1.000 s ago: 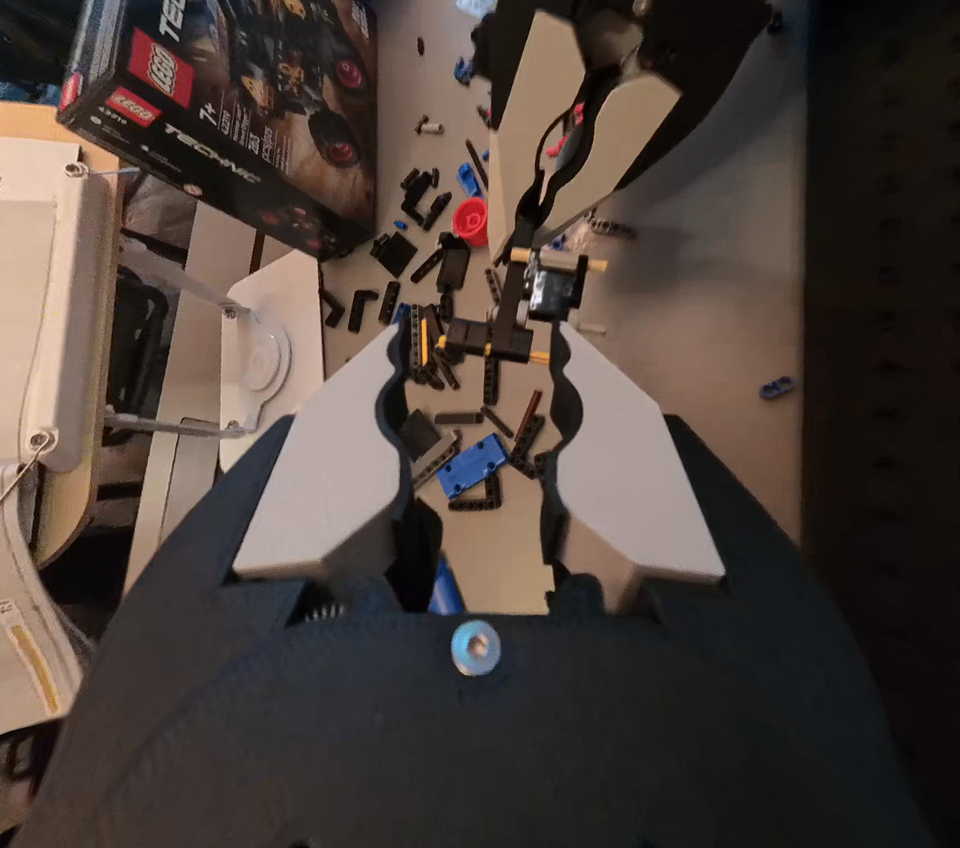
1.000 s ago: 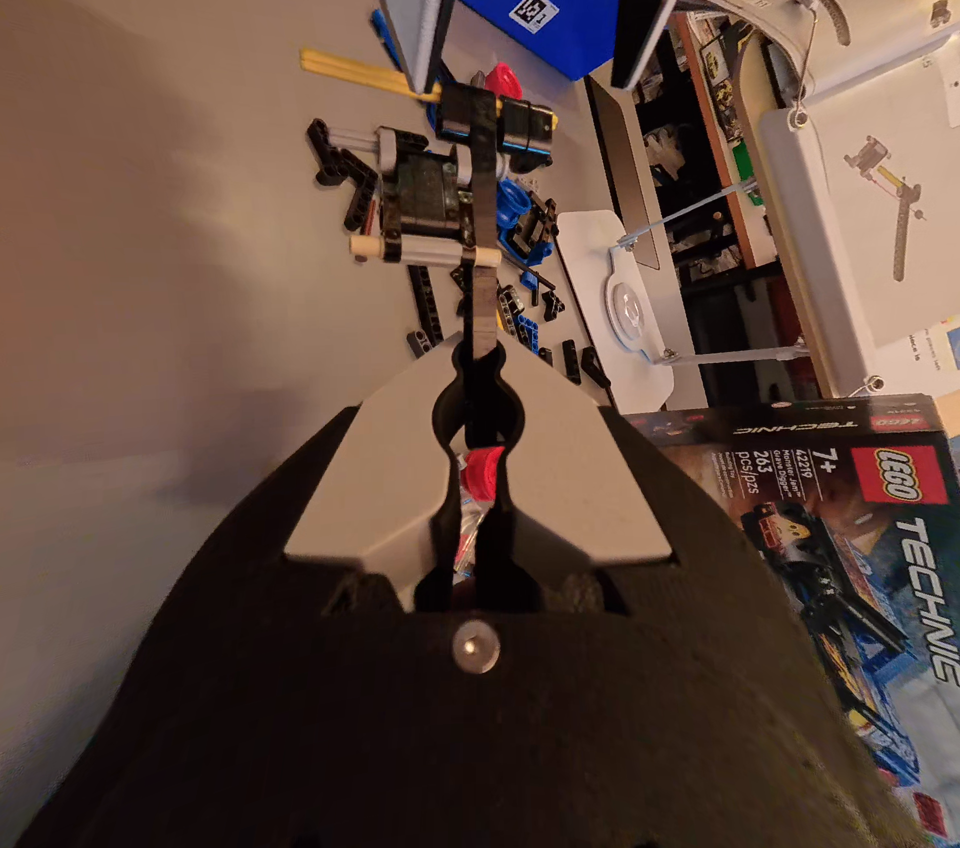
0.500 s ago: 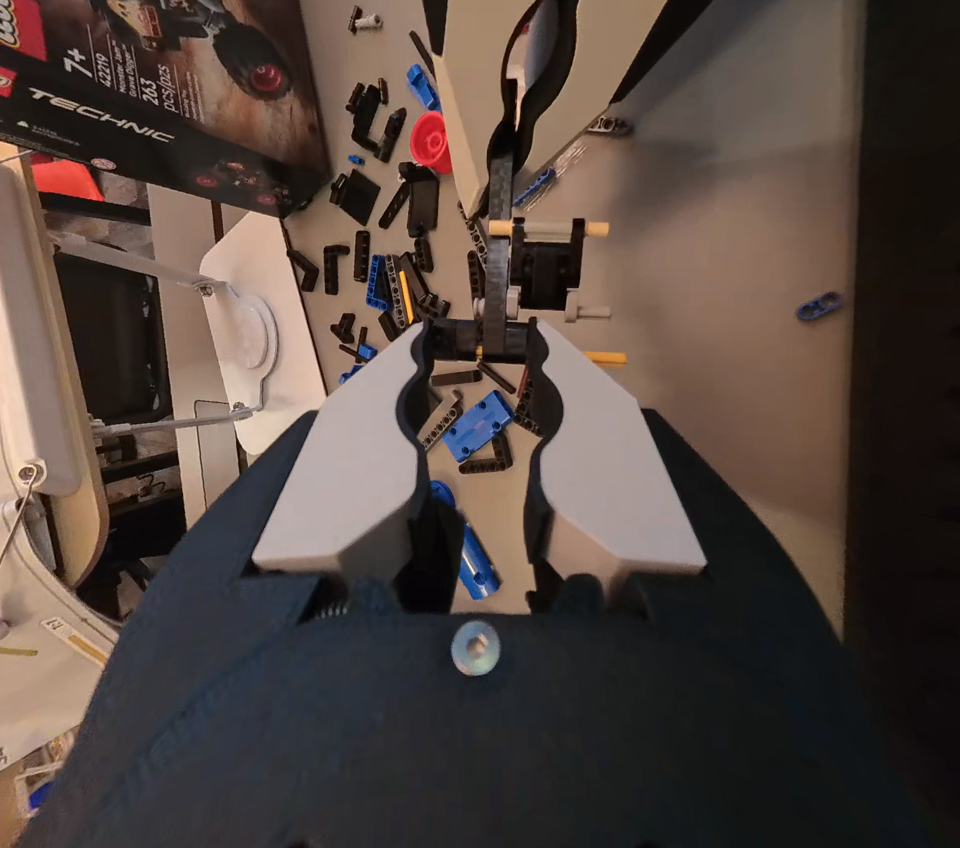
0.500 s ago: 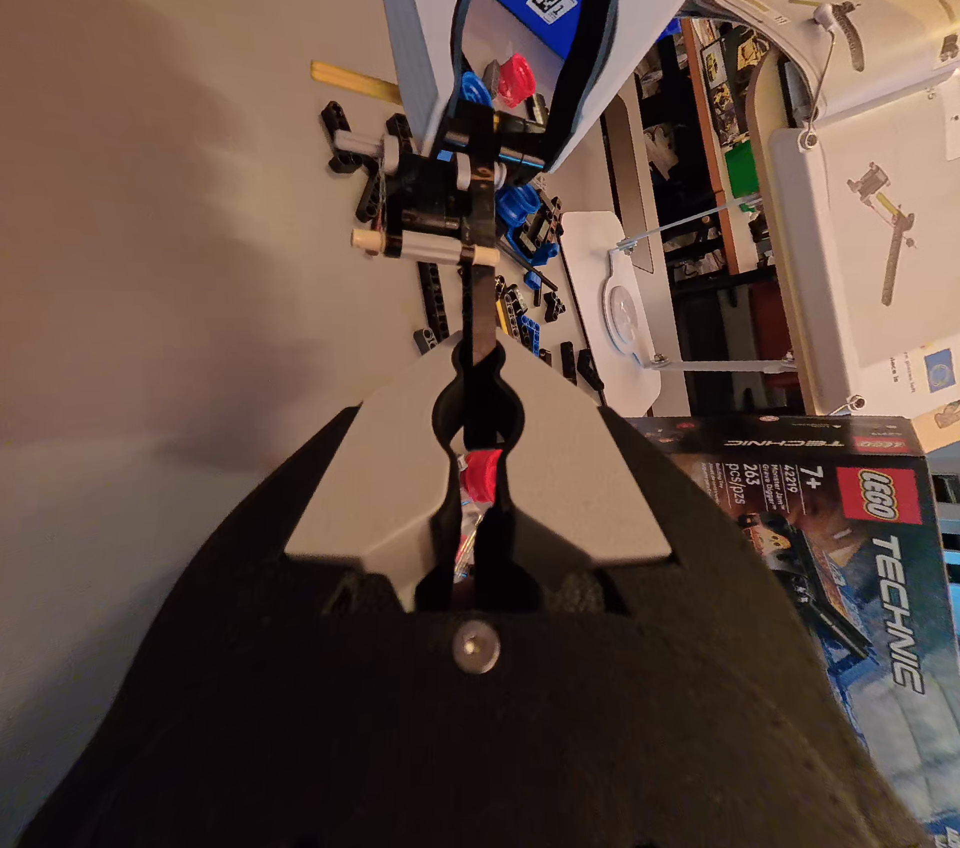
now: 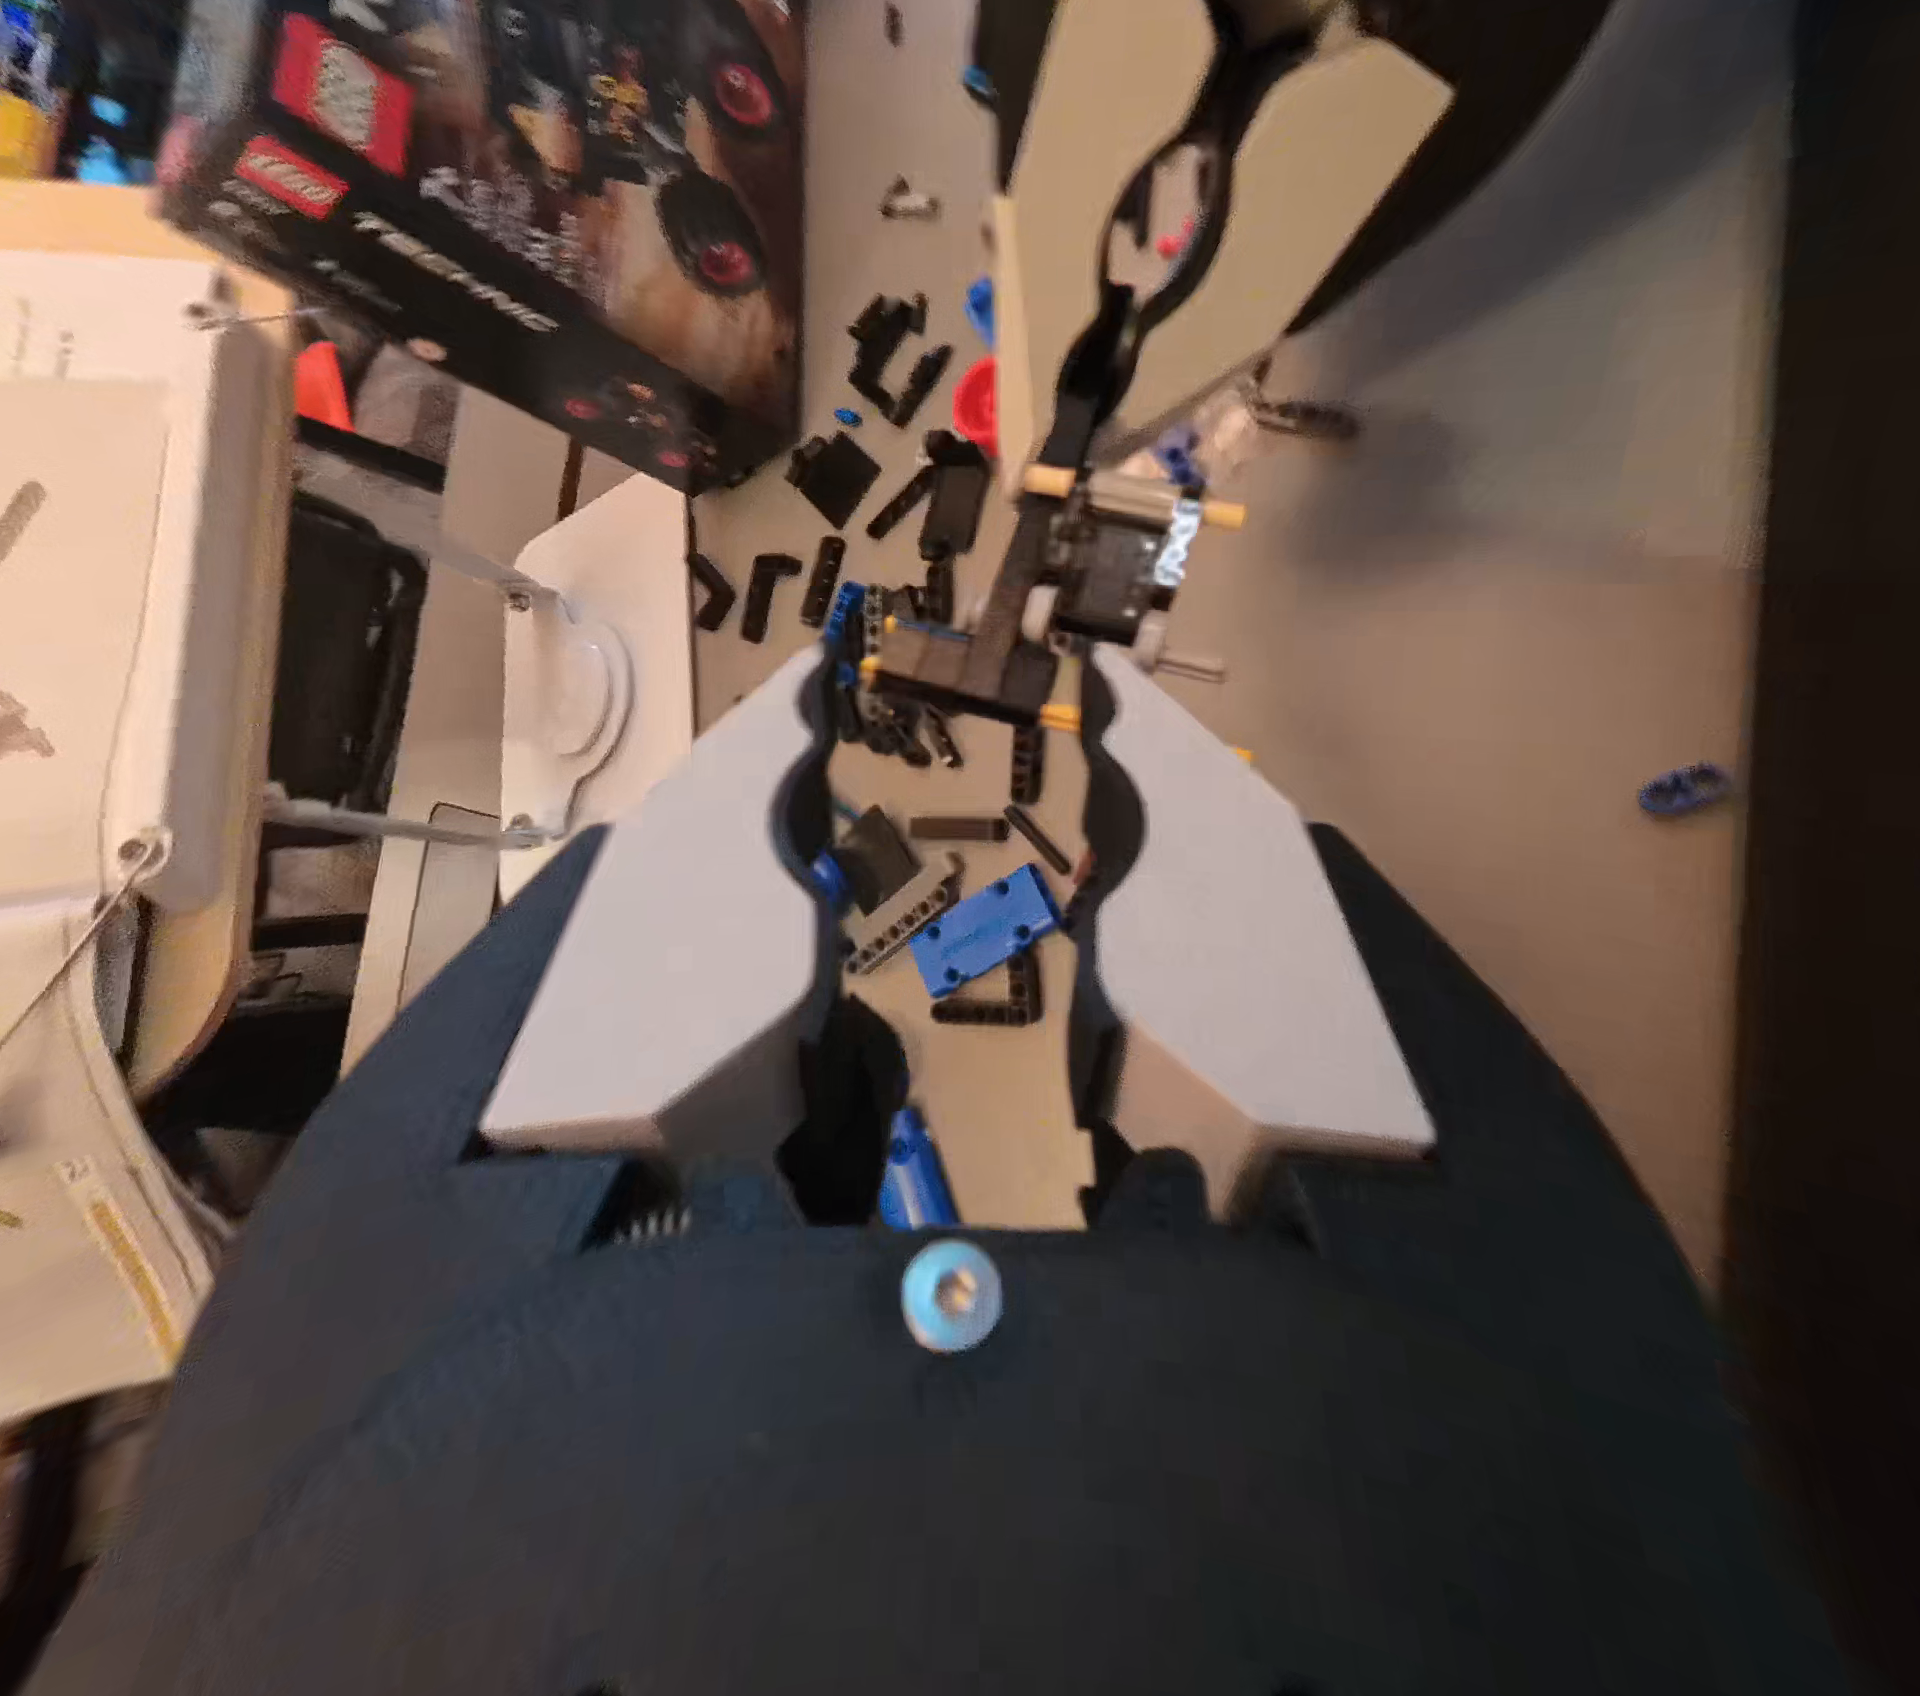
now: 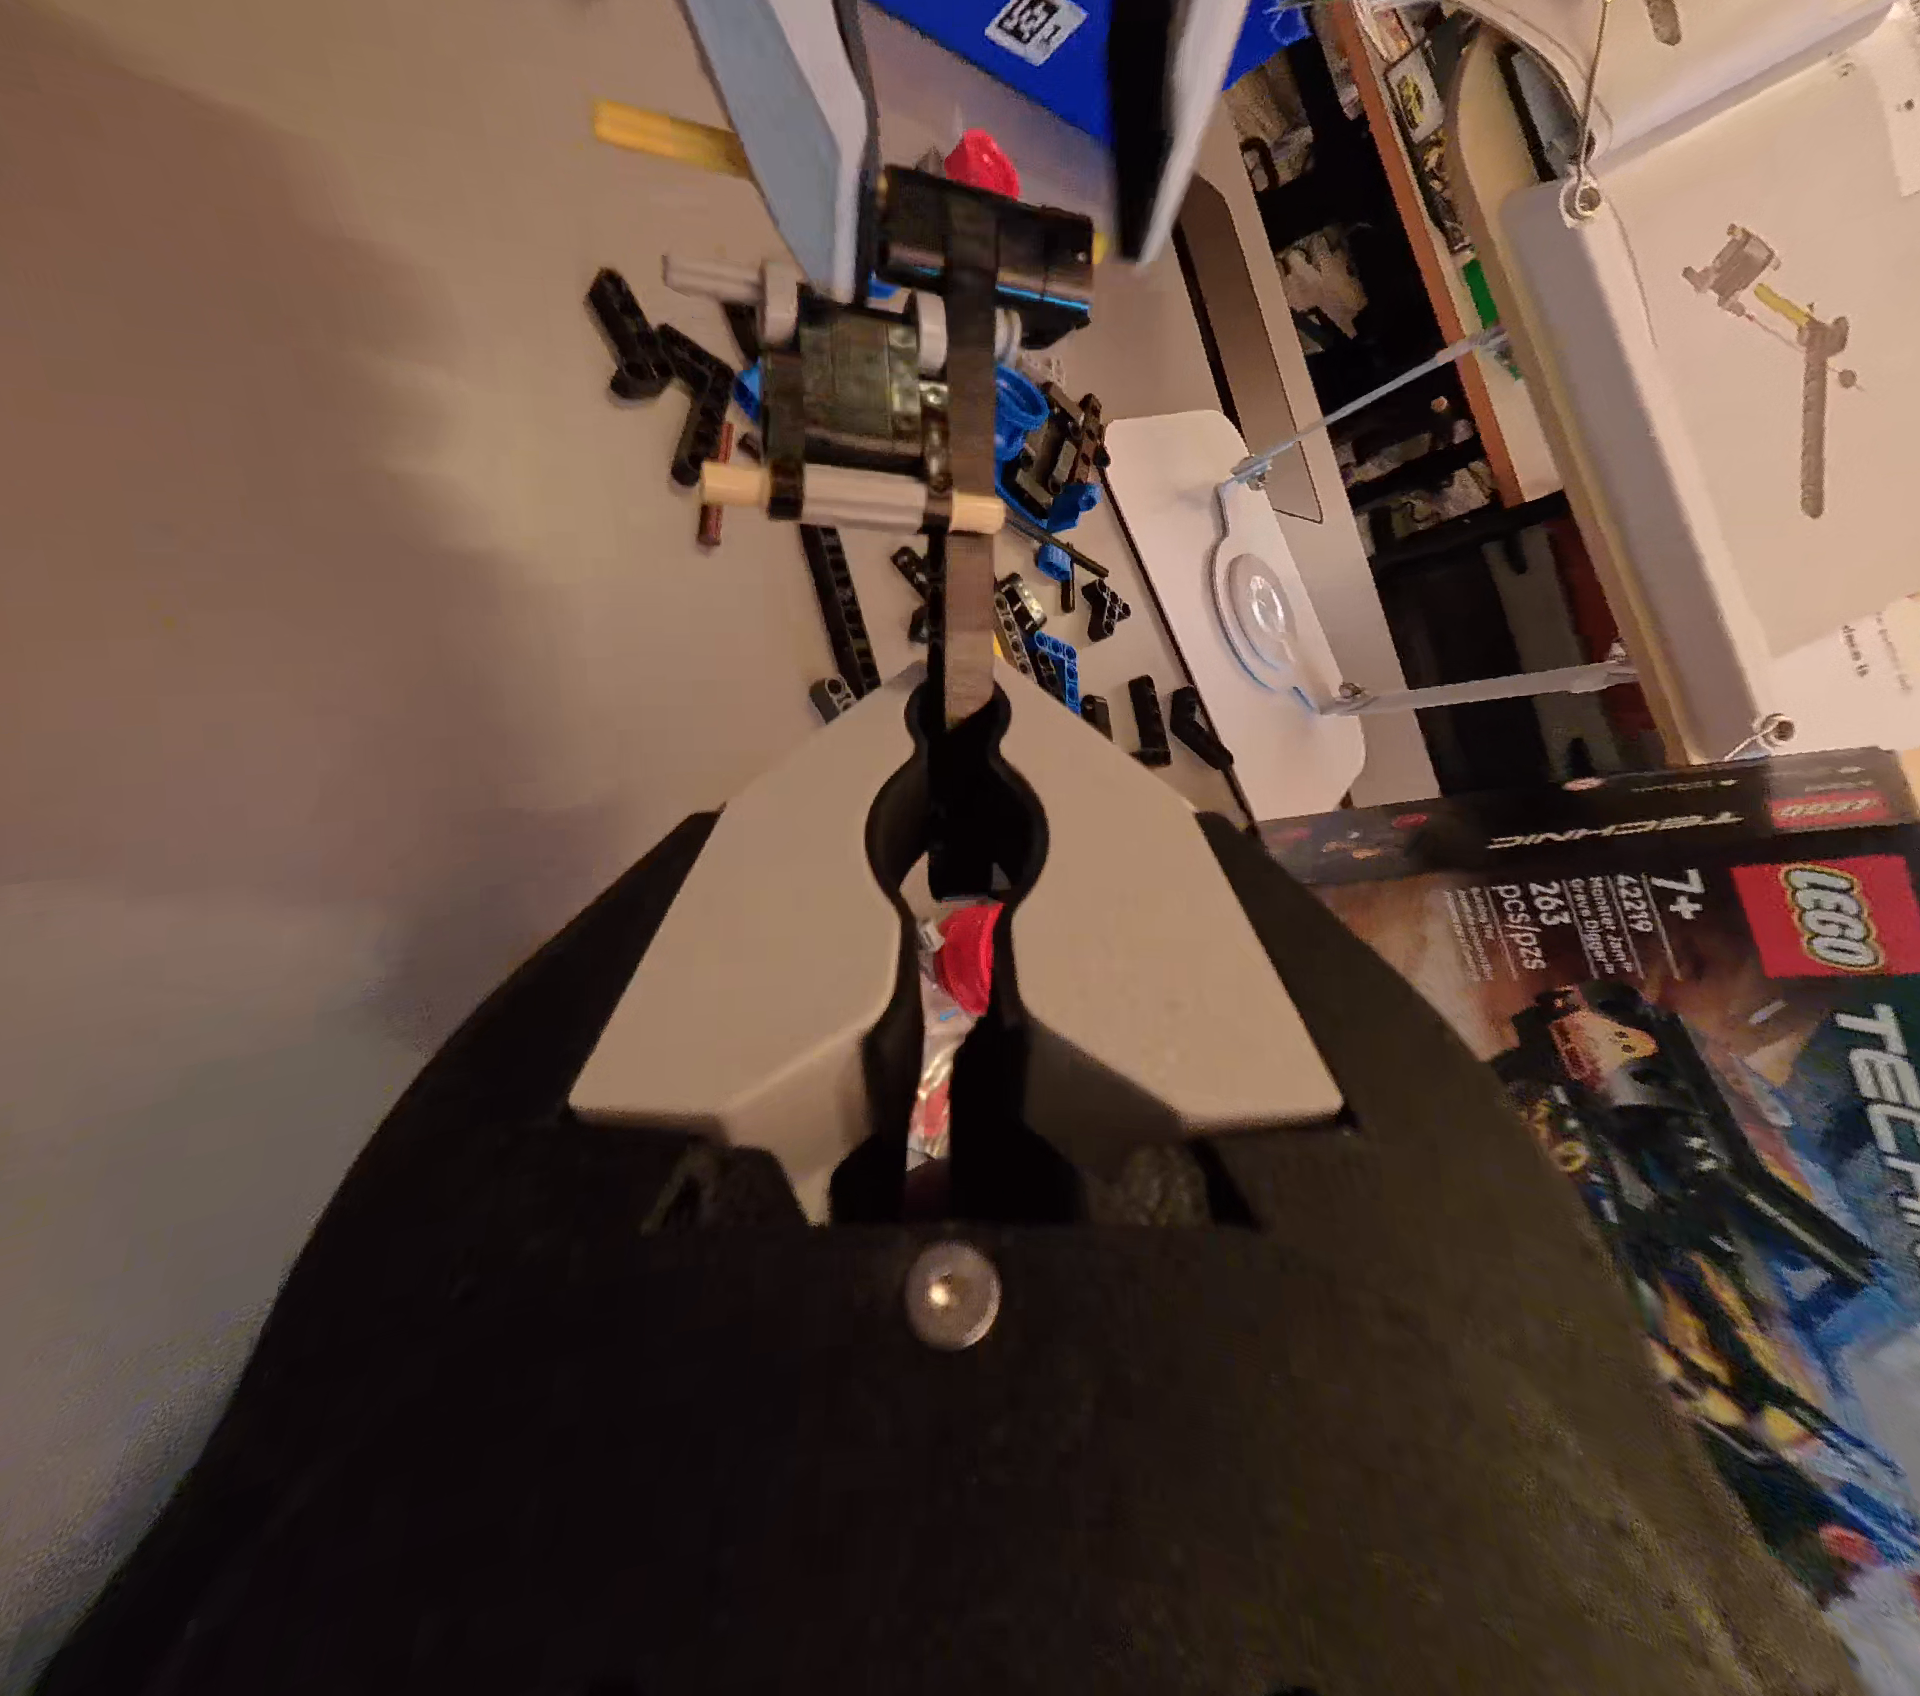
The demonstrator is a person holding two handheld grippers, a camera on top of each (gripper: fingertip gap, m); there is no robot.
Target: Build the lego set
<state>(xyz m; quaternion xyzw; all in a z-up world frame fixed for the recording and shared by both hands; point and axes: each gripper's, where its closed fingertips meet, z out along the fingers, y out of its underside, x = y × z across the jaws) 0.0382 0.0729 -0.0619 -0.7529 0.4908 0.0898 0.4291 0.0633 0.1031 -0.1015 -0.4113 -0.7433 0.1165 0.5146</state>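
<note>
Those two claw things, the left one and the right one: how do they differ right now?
The right gripper is shut on the long black beam of the lego assembly; the left gripper is open, its fingertips on either side of the assembly's far end. The right gripper's body looks black, the left gripper's dark blue. Both have pale grey fingers and meet at the same assembly above the table, strewn with loose pieces.
</note>
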